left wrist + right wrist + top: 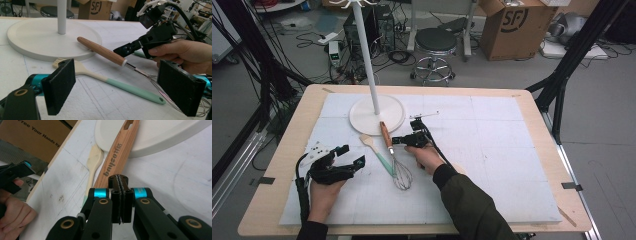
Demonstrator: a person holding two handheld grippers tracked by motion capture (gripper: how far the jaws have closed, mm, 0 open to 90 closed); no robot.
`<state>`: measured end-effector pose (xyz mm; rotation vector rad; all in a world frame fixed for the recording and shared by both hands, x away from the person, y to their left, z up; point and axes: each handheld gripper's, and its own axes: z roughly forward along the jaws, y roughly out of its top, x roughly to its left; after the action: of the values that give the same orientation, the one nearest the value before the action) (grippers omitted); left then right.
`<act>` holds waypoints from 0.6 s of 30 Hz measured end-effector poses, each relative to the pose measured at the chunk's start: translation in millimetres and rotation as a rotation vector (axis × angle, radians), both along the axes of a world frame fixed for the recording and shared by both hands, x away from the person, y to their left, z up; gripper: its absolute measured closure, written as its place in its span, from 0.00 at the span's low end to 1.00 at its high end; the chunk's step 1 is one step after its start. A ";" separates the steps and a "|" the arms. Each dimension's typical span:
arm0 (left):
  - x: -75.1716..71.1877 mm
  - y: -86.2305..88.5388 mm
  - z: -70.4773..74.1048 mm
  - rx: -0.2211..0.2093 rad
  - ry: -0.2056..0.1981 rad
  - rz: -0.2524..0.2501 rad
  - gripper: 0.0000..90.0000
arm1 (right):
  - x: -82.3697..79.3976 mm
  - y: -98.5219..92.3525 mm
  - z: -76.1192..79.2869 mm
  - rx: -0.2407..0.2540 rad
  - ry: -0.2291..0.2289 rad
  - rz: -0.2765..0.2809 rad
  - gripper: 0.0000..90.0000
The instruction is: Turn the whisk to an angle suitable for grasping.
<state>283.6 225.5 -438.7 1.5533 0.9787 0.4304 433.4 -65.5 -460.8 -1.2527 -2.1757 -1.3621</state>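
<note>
Lettering on whisk handle (117,157), right gripper view.

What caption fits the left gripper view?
Open hand-held gripper faces a whisk and spatula beside a white stand base.

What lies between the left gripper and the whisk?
The pastry brush with its mint-green handle lies between the open left gripper and the whisk, in the high view.

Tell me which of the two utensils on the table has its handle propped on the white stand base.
The whisk: its wooden handle rests on the white stand base. The mint-handled pastry brush lies flat beside it on the mat.
</note>
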 end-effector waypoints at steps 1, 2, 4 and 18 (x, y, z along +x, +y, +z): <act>-0.1 -0.1 0.0 0.000 0.001 0.001 0.18 | -0.2 1.0 -0.3 0.002 -0.006 0.003 1.00; -0.1 -0.4 -0.1 -0.001 0.000 0.001 0.18 | -0.2 1.0 -0.3 0.002 -0.006 0.003 1.00; -0.1 -0.6 -0.2 -0.001 0.001 -0.001 0.18 | -2.1 4.9 0.6 0.001 -0.012 0.012 1.00; -0.3 0.4 0.1 -0.004 -0.002 0.003 0.18 | -2.7 9.2 1.0 -0.007 -0.014 0.013 1.00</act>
<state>283.3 225.8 -438.6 1.5481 0.9804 0.4317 430.8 -56.3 -459.8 -1.2335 -2.1965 -1.3633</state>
